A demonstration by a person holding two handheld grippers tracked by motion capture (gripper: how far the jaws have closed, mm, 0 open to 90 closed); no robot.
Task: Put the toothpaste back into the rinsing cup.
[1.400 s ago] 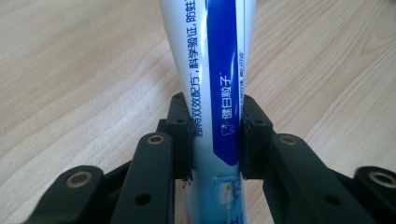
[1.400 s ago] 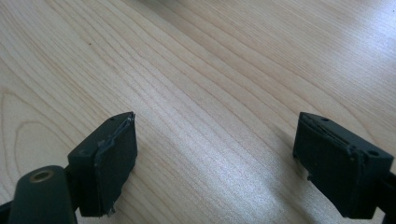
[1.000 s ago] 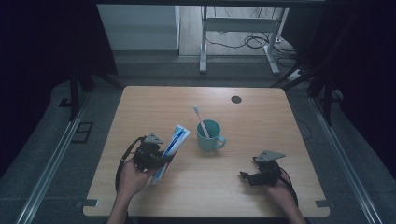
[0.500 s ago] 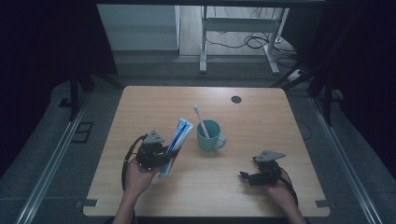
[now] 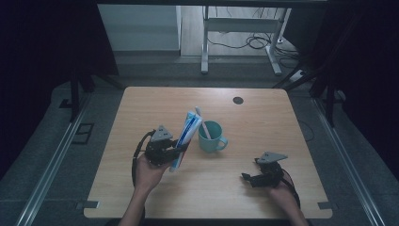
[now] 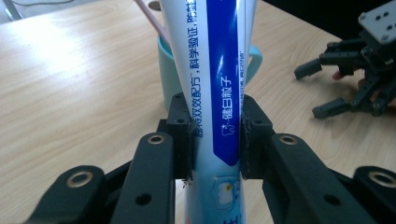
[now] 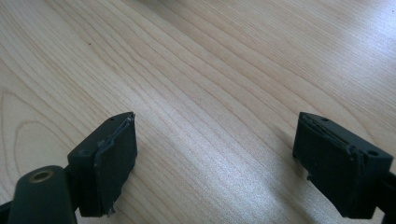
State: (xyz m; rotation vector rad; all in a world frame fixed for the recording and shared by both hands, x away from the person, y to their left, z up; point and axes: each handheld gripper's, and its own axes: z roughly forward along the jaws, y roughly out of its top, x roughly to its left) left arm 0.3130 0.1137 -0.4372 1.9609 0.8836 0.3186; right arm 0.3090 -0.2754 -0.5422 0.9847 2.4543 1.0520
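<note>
Both grippers, left gripper (image 5: 181, 149) and right gripper (image 5: 244, 178), matte black with brass-ringed screw holes, ribbed pads, grey three-cornered top plates, black trailing cables.

Light wood desk (image 5: 141, 108) with rounded corners, plus a small dark round grommet (image 5: 238, 100) near the far right corner. Beyond the far edge there's a white metal frame (image 5: 205, 42) standing on a wood floor (image 5: 190, 28), and a mess of black cables (image 5: 244, 42) lying around its legs. Grey floor mats (image 5: 51, 155) run along both sides, with a metal rail (image 5: 56, 160) on the left. The rest is pretty dark.
</note>
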